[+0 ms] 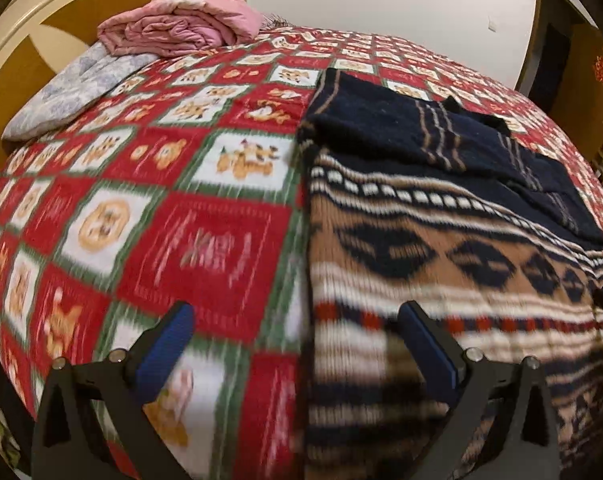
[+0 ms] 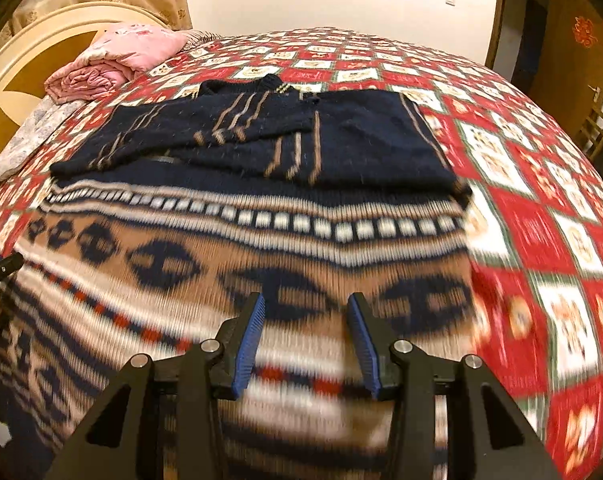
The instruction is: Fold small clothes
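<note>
Both tongs stood empty at this entry: your left gripper had its jaws spread wide with only blurred cloth under them, and your right gripper had its jaws partly apart, nothing between the blue pads. Neither touched the knit as far as the blur allowed you to judge. Taking the sweater as landmark: it lay flat on the red checked bedspread, patterned body toward you, navy top on the far side. Both sleeves were already laid across the navy chest, crossing near the collar. Your left gripper hung over the sweater's left edge, half above bedspread; your right hung over the patterned band near the middle. A pink quilt sat folded well beyond the sweater, by the headboard. Judgement: sleeve folds done; the lengthwise fold, hem toward collar, was not yet made. You likely needed grips at the near hem next. Hem itself was out of view.
</note>
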### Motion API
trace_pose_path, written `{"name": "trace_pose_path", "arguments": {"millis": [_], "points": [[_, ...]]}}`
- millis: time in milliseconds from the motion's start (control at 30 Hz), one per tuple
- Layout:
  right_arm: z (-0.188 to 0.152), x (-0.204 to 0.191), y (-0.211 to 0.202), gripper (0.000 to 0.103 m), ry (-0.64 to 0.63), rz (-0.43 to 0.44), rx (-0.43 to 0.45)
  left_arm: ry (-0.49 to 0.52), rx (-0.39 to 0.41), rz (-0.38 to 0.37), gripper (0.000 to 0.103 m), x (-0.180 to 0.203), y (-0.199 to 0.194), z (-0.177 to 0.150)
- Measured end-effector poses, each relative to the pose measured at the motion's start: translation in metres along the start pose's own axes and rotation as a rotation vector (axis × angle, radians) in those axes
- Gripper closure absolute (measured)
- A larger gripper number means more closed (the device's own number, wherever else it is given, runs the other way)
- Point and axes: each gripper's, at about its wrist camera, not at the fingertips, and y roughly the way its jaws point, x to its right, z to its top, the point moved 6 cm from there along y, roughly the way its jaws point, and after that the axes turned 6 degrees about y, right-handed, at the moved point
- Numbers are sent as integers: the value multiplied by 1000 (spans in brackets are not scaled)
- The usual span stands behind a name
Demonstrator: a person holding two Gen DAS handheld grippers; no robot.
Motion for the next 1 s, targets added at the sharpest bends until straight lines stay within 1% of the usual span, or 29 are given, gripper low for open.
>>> {"name": "trace_pose_path", "arguments": {"millis": [233,500,567,667,767,867,933,1000], "points": [[-45,5,-34,56,-10,-17,5,29,4,-17,0,2,-25,-31],[-78,7,-54,55,13,-26,25,58,-13,-31,0,8,-38,-61],[-85,8,-59,55,23,-23,36,72,-28,-43,0,12,-39,-68],[-96,11,-65,54,44,-21,45,84,-44,-40,0,17,-40,-78],[-106,13,-72,54,65,-25,41,82,-81,-74,4,20,-39,-89],[-115,16,-81,54,97,3,31,56,-106,-111,7,16,-42,-95],[-121,20,-87,54,125,31,15,44,-130,-144,12,13,-45,-99],[-126,22,-90,54,150,59,2,28,-152,-185,13,11,-48,-104]]}}
